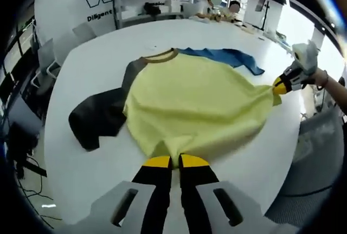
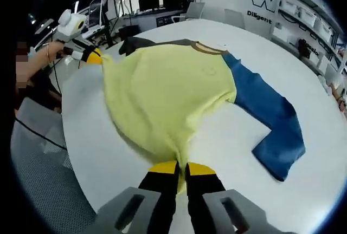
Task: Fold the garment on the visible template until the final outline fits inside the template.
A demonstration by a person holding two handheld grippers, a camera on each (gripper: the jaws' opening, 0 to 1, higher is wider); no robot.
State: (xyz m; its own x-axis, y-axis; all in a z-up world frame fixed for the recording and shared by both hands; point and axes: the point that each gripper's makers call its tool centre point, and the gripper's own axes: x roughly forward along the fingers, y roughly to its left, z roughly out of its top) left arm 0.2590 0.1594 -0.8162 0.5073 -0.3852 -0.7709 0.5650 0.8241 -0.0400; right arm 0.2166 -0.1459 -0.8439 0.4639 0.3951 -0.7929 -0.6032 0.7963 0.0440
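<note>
White round table (image 1: 81, 71), office behind. Shirt (image 1: 190, 104) lay spread at near edge: yellow body, grey and blue sleeves. Left gripper (image 1: 169, 161), right gripper (image 2: 181, 164) each pinched hem corner. Judged light, limp, wrinkle-prone; hem corners best hold

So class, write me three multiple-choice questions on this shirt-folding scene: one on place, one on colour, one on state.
1. Where does the shirt lie?
A white table
B chair
C floor

2. What colours are its two sleeves?
A both yellow
B blue and dark grey
C red and green

3. What are the two tools doing?
A both open
B both shut on the shirt's hem
C one lies idle

Key: 1 A, the table is under it. 2 B, blue sleeve, dark grey sleeve. 3 B, left tool and right tool pinch fabric.
</note>
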